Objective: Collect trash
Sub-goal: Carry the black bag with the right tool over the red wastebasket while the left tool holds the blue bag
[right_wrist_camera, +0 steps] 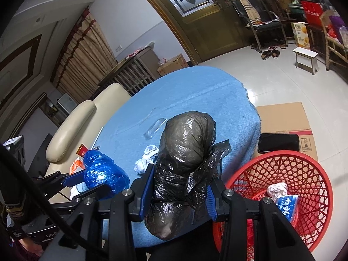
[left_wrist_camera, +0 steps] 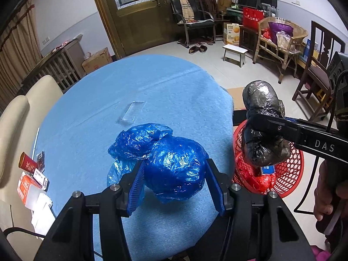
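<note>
Beside the blue-clothed table [left_wrist_camera: 152, 82], over the part-filled red basket [right_wrist_camera: 304, 174], right gripper [right_wrist_camera: 178, 195] clamped on a black bag bundle [right_wrist_camera: 187, 143], left gripper [left_wrist_camera: 174, 187] pinching a blue bag bundle [left_wrist_camera: 174, 158], white wad [right_wrist_camera: 145, 158] and clear wrapper [left_wrist_camera: 130, 113] yet uncollected.

"DAS" on the right gripper [left_wrist_camera: 269, 128]; "PORK FLOSS" on a box [left_wrist_camera: 231, 32]

We cannot see what the blue bag [left_wrist_camera: 174, 169] or the black bag [right_wrist_camera: 184, 169] contain. The right gripper [right_wrist_camera: 178, 193] hides part of the red basket [right_wrist_camera: 304, 174]. Print on the far-left packets [left_wrist_camera: 32, 178] is too small to read.
</note>
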Available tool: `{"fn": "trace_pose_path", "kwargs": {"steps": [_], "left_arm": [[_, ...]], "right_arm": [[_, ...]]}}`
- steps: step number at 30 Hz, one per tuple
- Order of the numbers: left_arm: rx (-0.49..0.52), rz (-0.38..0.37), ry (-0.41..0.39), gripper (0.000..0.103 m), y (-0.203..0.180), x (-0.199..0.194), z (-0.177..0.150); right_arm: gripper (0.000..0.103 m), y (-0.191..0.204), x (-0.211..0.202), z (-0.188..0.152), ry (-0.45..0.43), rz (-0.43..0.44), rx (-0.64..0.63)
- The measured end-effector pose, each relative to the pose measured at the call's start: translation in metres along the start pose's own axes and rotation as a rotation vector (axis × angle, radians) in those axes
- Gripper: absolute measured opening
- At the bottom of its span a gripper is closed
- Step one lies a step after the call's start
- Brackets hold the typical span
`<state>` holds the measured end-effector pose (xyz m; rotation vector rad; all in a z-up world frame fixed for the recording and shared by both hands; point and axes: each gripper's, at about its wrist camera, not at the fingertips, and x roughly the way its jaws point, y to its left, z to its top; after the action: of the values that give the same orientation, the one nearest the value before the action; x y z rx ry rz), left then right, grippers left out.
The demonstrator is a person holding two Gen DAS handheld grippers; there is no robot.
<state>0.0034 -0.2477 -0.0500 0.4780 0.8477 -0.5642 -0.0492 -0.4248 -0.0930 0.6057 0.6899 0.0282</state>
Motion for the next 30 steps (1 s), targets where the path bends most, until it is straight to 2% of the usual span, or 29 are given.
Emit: {"fn": "trace_pose_path", "kwargs": {"steps": [30], "left_arm": [[0.156,-0.020,0.049,0.057,-0.044,0.023,0.015]], "right_arm": [[0.044,-0.054,-0.020,-0.010,-0.001,-0.038,0.116]]}}
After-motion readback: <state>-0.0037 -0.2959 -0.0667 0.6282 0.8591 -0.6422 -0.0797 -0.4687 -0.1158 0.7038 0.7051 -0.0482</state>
